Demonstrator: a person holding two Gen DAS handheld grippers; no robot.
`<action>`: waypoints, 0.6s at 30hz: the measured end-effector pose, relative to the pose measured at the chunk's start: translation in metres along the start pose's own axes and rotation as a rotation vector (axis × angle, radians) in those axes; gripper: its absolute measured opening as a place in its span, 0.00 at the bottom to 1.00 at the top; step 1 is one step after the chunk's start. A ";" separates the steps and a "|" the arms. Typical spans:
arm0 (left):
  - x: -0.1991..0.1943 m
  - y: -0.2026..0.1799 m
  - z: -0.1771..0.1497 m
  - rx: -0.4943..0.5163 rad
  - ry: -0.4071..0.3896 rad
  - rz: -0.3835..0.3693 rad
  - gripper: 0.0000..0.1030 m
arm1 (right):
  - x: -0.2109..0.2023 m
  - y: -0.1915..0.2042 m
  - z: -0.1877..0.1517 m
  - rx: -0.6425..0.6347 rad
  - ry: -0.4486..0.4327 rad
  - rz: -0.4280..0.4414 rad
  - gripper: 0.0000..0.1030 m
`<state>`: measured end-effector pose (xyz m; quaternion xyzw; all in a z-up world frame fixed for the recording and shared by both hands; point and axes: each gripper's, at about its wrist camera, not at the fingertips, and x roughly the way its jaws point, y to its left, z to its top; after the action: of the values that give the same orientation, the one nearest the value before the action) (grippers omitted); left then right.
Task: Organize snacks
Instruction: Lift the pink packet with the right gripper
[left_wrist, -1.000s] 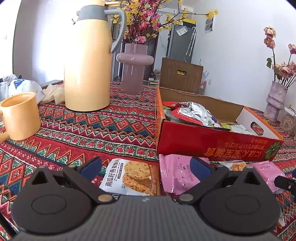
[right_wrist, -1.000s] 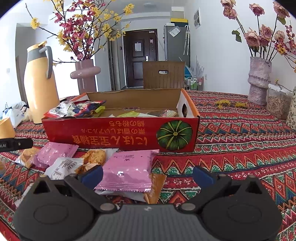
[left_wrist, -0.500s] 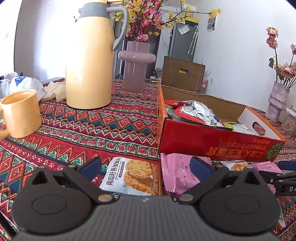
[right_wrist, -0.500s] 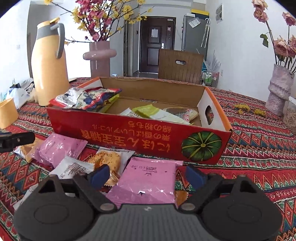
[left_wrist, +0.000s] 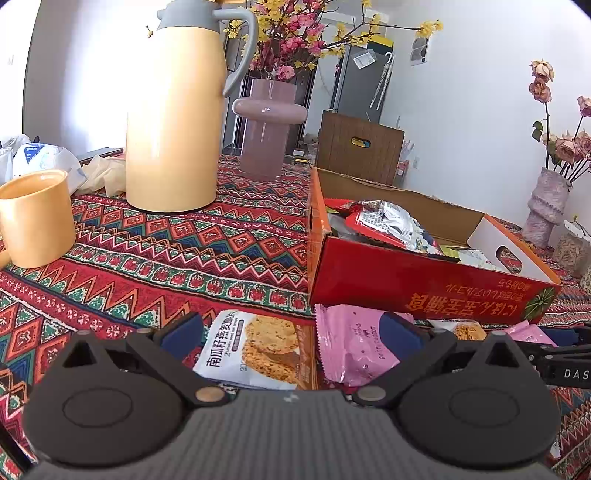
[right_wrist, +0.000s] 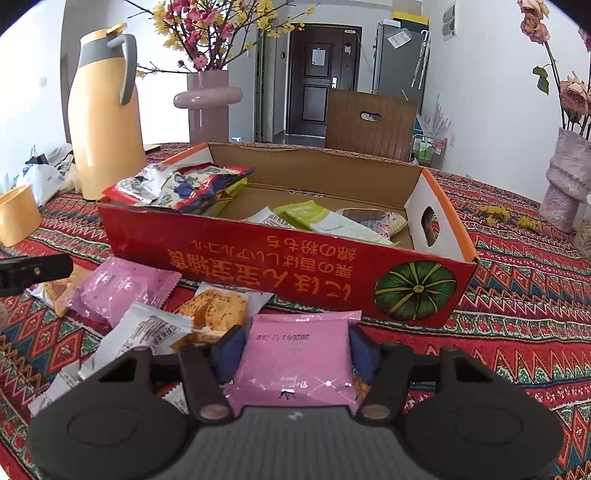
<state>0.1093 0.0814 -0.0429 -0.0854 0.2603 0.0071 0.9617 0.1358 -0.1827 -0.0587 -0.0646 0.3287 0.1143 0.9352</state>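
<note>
1. My right gripper (right_wrist: 293, 349) has just been closing; its blue pads (right_wrist: 227, 350) now sit against both side edges of a pink snack packet (right_wrist: 295, 363), which lies between them. I read this as a grasp on the packet.
2. That pink snack packet sits just in front of the red cardboard box (right_wrist: 258, 258), near the corner with the green pumpkin print (right_wrist: 415, 290).
3. My left gripper (left_wrist: 291, 330) stands wide open and holds nothing. A white oat-cookie packet (left_wrist: 255, 350) and a second pink packet (left_wrist: 351, 350) lie below it on the patterned tablecloth (left_wrist: 166, 258), in front of the box's left end.
4. More loose packets lie in front of the box: a third pink one (right_wrist: 122, 286), a cookie packet (right_wrist: 214, 310), and a white wrapper (right_wrist: 147, 332).
5. Inside the box: a red and silver bag (right_wrist: 177, 186) at the left end, a green packet (right_wrist: 325, 221) toward the right end.
6. Left of the box stand a yellow thermos jug (left_wrist: 173, 122) and a yellow mug (left_wrist: 37, 218); behind it, a mauve vase (left_wrist: 264, 125).
</note>
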 end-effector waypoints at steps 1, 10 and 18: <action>0.000 0.000 0.000 0.000 0.000 0.001 1.00 | -0.001 -0.001 0.000 0.007 -0.002 0.002 0.58; 0.000 0.001 0.000 -0.001 0.000 0.001 1.00 | -0.029 -0.012 -0.001 0.055 -0.097 0.010 0.58; 0.000 0.001 0.000 0.000 0.001 0.003 1.00 | -0.046 -0.038 -0.012 0.126 -0.151 -0.047 0.58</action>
<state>0.1092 0.0824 -0.0433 -0.0853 0.2609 0.0086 0.9616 0.1036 -0.2295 -0.0375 -0.0048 0.2621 0.0759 0.9620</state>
